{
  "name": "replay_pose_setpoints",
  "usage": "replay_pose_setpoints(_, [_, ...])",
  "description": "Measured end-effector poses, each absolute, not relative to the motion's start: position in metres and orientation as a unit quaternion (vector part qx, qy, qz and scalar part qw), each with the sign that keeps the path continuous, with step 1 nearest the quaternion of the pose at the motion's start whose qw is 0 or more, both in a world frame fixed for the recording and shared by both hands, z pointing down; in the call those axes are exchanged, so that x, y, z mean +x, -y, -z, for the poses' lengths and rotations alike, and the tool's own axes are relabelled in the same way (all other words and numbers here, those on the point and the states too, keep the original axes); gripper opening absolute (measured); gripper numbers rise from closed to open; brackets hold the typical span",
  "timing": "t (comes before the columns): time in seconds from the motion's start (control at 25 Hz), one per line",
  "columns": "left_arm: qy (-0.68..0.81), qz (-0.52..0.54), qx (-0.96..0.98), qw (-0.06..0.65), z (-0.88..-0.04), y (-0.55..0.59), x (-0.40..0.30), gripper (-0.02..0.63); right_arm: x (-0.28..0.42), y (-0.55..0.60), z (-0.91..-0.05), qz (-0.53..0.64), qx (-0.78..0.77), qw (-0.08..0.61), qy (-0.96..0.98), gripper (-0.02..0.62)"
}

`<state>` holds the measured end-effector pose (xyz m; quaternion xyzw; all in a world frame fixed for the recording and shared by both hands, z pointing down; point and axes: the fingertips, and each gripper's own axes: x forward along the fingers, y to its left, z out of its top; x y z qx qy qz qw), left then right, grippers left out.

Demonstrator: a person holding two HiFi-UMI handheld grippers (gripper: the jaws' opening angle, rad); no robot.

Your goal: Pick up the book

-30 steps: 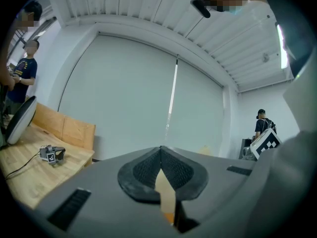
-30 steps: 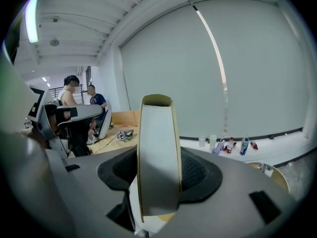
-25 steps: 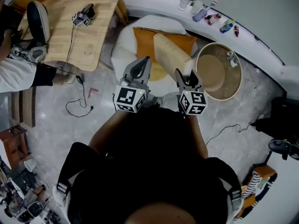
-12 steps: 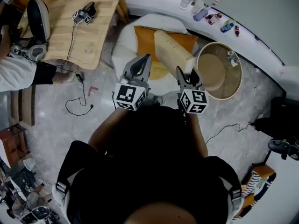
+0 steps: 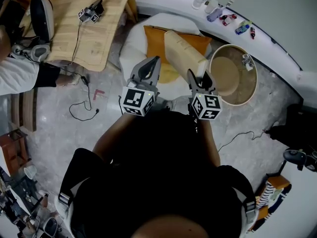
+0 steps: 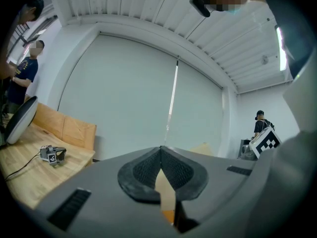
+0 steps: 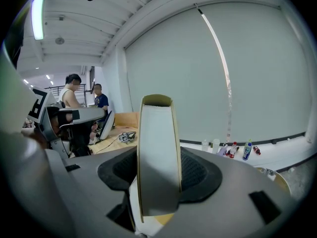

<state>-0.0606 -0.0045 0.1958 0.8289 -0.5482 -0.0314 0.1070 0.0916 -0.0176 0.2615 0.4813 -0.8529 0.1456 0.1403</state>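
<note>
My right tongs point(image 5: 200, 81) are clamped on the thick cream-coloured book point(image 5: 181, 52). In the right gripper view its pale edge stands between the two dark pads. My left tongs point(image 5: 150, 67) are pressed together, tip against tip, with nothing between them. The book seems to be held in the air. Its long axis runs straight out from the right tongs, above the orange square cushion point(image 5: 152, 39) on the white soft seat point(image 5: 130, 47). The left tongs hang near it, on its left side, not touching. I judge the pick is nearly done. Only the right hand carries the book, so the far end may tip.
</note>
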Motion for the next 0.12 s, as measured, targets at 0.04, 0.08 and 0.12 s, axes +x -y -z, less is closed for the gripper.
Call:
replay_pose_setpoints(0.04, [0.548,0.031,0.829,0.107,-0.1958,0.0045,-0.0605,0.008,0.0916,0.0177,-0.2613,-0.146,0.481,0.140,0.853,0.236])
replay_pose_setpoints(0.08, [0.548,0.030,0.829,0.108,-0.1961,0.0045,-0.0605,0.008,0.0916,0.0178,-0.2611,-0.146,0.481,0.139,0.853,0.236])
replay_pose_setpoints(0.12, [0.548,0.029,0.829,0.108,-0.1963,0.0045,-0.0605,0.008,0.0915,0.0179,-0.2610,-0.147,0.481,0.139,0.853,0.236])
